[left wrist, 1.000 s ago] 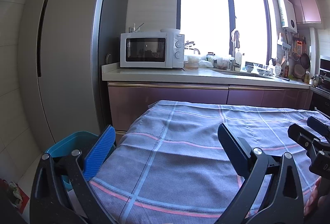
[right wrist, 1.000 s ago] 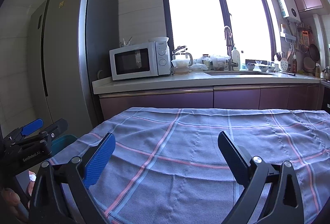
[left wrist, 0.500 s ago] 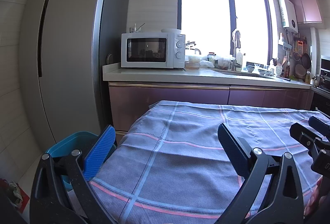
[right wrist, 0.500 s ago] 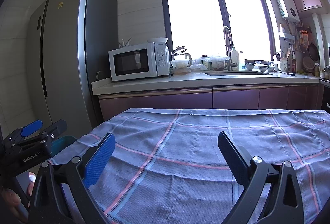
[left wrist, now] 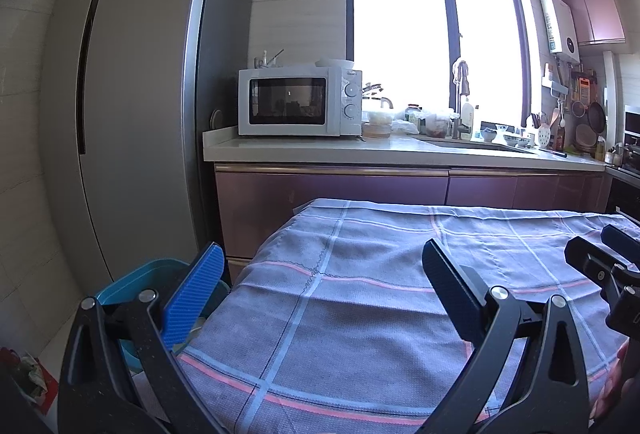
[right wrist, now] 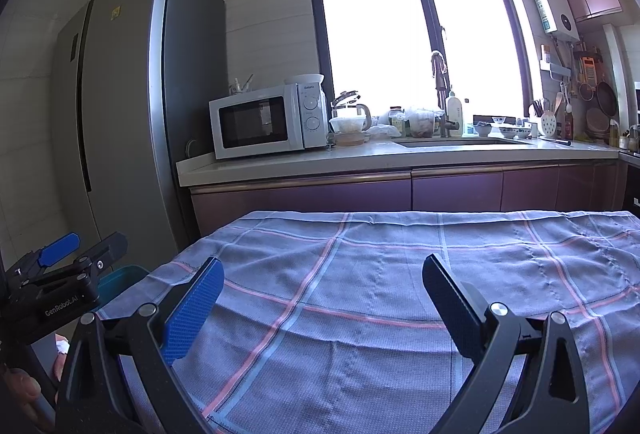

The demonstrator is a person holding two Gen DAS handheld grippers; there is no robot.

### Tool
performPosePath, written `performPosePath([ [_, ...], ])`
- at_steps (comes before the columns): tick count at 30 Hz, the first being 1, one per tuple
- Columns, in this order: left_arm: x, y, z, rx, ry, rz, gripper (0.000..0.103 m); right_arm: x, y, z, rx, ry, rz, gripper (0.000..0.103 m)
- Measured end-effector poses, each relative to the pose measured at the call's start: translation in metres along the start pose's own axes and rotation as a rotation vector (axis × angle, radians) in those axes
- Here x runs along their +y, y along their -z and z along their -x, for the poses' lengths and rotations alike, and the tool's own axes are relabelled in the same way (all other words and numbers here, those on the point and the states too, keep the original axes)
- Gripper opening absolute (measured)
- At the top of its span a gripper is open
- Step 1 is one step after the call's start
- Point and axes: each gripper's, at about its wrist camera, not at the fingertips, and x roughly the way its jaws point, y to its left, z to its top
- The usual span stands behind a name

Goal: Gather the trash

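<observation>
A table under a blue-grey checked cloth fills the lower part of both views; I see no trash lying on it. A teal bin stands on the floor at the table's left end, partly hidden behind my left gripper, which is open and holds nothing over the cloth's left side. My right gripper is open too, empty, over the middle of the cloth. The bin's rim also shows in the right wrist view, behind the left gripper's body. The right gripper's body shows at the left wrist view's right edge.
A tall grey fridge stands at the left. A counter behind the table carries a white microwave, jars, a sink and a tap. A crumpled wrapper-like thing lies on the floor at the lower left.
Both grippers stay open and almost still. The views have drifted only slightly, with the scene sliding a little to the right in the left wrist view.
</observation>
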Motion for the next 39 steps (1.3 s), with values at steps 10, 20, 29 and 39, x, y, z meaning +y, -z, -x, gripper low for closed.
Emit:
performPosePath([
  [10,-0.0012,-0.0009,0.001,-0.006,-0.004,-0.008,0.098,-0.0013,0.0009,-0.0005,-0.009,0.009,-0.005,0.096],
  [20,-0.0009,-0.0001,0.0004,-0.012,-0.01,-0.02,0.098,0.0025,0.0013,0.0006,-0.02,0.015,-0.001,0.096],
  [29,-0.0037,0.0014,0.0008,-0.023,-0.011,-0.03,0.098,0.0041,0.0013,0.0002,-0.027,0.021,0.003,0.096],
  [39,-0.0081,0.0016,0.0028,-0.027,-0.014,-0.043,0.098,0.0017,0.0016,0.001,-0.026,0.019,-0.004,0.096],
])
